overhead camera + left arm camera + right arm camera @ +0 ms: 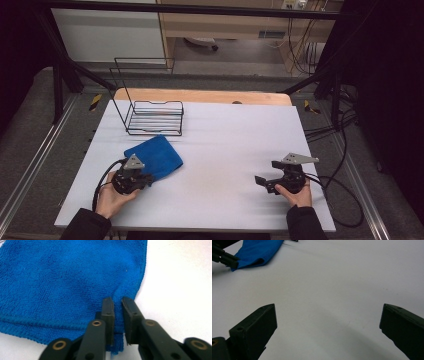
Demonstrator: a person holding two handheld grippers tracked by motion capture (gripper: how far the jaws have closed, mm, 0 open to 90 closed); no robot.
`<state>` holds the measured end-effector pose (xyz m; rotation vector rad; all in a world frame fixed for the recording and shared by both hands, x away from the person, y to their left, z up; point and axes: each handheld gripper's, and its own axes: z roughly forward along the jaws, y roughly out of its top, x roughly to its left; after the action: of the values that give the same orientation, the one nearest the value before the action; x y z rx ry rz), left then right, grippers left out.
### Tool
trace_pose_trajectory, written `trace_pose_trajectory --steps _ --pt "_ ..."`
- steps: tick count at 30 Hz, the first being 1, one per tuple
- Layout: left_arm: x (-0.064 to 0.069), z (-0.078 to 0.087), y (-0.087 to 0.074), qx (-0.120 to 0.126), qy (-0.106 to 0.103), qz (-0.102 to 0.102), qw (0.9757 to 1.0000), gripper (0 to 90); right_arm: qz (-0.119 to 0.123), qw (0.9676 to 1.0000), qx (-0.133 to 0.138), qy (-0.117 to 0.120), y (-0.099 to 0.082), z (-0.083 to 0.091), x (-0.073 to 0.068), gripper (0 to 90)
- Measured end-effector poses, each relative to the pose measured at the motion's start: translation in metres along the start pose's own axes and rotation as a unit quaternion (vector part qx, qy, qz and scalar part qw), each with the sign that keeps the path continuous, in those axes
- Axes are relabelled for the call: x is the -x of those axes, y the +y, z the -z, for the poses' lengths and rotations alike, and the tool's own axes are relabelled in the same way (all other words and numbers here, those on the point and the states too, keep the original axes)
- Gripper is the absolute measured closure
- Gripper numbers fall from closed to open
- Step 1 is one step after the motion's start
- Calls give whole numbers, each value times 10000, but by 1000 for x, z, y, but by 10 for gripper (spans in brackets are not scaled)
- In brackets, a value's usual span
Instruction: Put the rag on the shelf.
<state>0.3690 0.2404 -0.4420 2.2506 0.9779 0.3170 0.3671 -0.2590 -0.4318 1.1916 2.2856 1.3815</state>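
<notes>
Left hand (111, 197) low at the near-left of the white table (225, 150); left gripper (118, 305) clenched on the blue cloth (62, 282) corner, near the wire rack (154, 117). Right gripper (266, 176) spread wide, resting near-right, well apart.

High view looks forward and down over whole counter (220, 150). Left gripper view sits very close on blue cloth (62, 277); right gripper view, low over counter, shares it upper left.
</notes>
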Motion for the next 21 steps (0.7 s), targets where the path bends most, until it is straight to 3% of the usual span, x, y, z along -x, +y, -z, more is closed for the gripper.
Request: trace_pose_trajectory --steps 8,17,21 --pt "-5 1 1 61 -119 204 9997 867 -19 10000 3 20 0 1 0 17" --pt "-11 13 1 223 -155 242 9993 877 -14 10000 14 32 1 1 0 18" --pt "-12 16 1 200 -268 244 9991 879 -28 10000 28 36 1 2 0 18"
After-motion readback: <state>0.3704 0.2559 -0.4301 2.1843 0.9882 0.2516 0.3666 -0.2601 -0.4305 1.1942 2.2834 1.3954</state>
